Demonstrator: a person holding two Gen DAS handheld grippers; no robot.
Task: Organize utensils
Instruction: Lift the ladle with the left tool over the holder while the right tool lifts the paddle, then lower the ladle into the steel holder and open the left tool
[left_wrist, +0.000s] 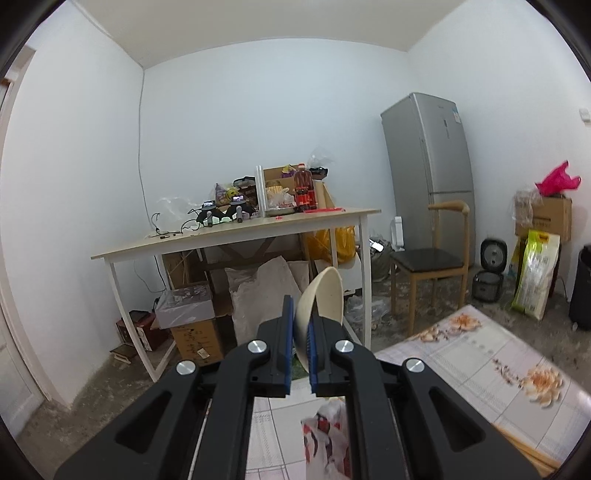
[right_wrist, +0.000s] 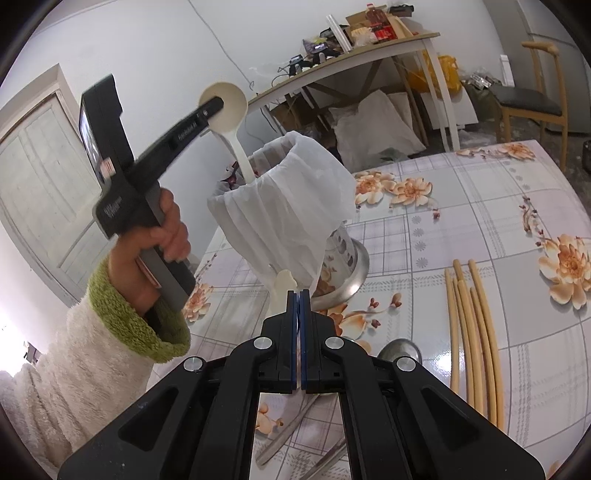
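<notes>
A person in a fluffy cream sleeve (right_wrist: 74, 369) with a green cuff is standing at a worktop (right_wrist: 480, 229) covered in a floral checked cloth, holding a black two-fingered tool in each hand.

The left tool (left_wrist: 300, 332) is raised above the worktop and is gripping the bowl of a cream ladle (right_wrist: 225, 107); its blue pads (left_wrist: 289, 332) are pinching the bowl's wall. The ladle's handle is slanting down, and its end is dipping into the mouth of a metal utensil holder (right_wrist: 347, 254) wrapped in a white plastic bag (right_wrist: 288, 206). The holder is sitting tilted on the worktop.

The right tool (right_wrist: 299, 314) is clenched with nothing between its pads, hovering low in front of the holder. A second cream utensil (right_wrist: 282, 288) is lying just beyond its tips. Several pale chopsticks (right_wrist: 472, 339) are lying together to the right, and a metal spoon (right_wrist: 400, 349) is resting near the tool.
</notes>
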